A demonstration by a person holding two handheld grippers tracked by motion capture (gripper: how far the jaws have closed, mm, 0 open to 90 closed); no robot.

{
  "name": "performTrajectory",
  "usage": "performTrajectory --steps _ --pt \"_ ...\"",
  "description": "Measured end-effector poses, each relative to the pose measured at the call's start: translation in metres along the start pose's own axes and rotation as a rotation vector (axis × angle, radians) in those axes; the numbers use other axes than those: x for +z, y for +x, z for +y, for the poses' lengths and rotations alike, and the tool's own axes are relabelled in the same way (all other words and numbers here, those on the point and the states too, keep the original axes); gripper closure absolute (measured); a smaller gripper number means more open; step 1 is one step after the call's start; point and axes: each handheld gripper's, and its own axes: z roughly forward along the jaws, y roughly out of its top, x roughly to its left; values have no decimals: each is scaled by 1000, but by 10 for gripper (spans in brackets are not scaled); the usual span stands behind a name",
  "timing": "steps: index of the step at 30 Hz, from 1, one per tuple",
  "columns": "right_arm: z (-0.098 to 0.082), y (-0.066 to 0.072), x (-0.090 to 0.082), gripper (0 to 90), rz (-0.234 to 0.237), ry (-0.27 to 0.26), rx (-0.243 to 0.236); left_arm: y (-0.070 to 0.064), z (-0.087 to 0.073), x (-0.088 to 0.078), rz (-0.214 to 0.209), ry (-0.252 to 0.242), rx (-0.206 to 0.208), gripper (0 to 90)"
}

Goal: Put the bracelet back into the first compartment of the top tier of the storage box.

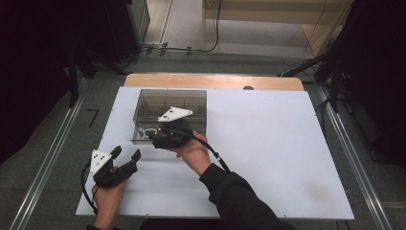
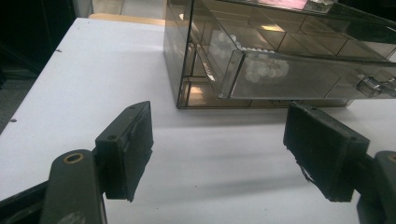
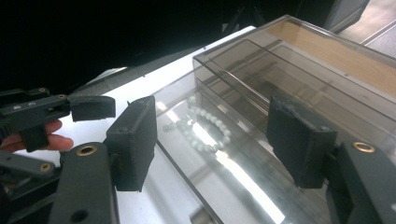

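We saw a smoked clear drawer box (image 1: 170, 115) sitting on the far left part of the white table (image 1: 268, 143), with one drawer (image 2: 299, 77) pulled partway out toward the near side. A white bead bracelet (image 3: 205, 128) lay inside that open drawer, looped on its floor.

The right gripper (image 1: 167, 136) was over the near edge of the box, jaws spread wide and gripping nothing; in the right gripper view they straddled the drawer with the beads between and below them. We judged it was lined up that way to go down for the bracelet, or possibly to shut the drawer; we couldn't tell which.

The left gripper (image 1: 125, 159) sat near the left near corner of the table, well apart from the box, jaws wide open and empty, pointed at the drawer front. We took it as parked out of the way, maybe ready to steady the box.

Hard to read: tinted walls and glare blurred the beads in the left gripper view, so the count and clasp were unclear. The drawer knob (image 2: 369, 86) was cut near the frame edge. From the high view the right hand (image 1: 194, 153) and gripper covered the drawer opening. The other compartments looked empty, not certain.
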Motion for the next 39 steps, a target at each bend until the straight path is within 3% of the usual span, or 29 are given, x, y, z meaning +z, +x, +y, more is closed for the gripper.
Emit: performTrajectory --steps 8,21,27,34,39 --pt "-17 -19 -32 319 -22 -31 31 1 0 0 4 4 0 245" --pt "-60 -54 -96 314 -119 -58 93 0 -1 0 2 5 -2 245" --pt "-80 -66 -123 312 -163 -70 100 1 -1 -1 9 8 -8 245" --pt "-118 -92 -165 301 -248 -59 133 2 -2 -2 13 9 -22 245" --pt "-160 -115 -197 290 -334 -46 182 1 -3 -2 18 9 -24 245"
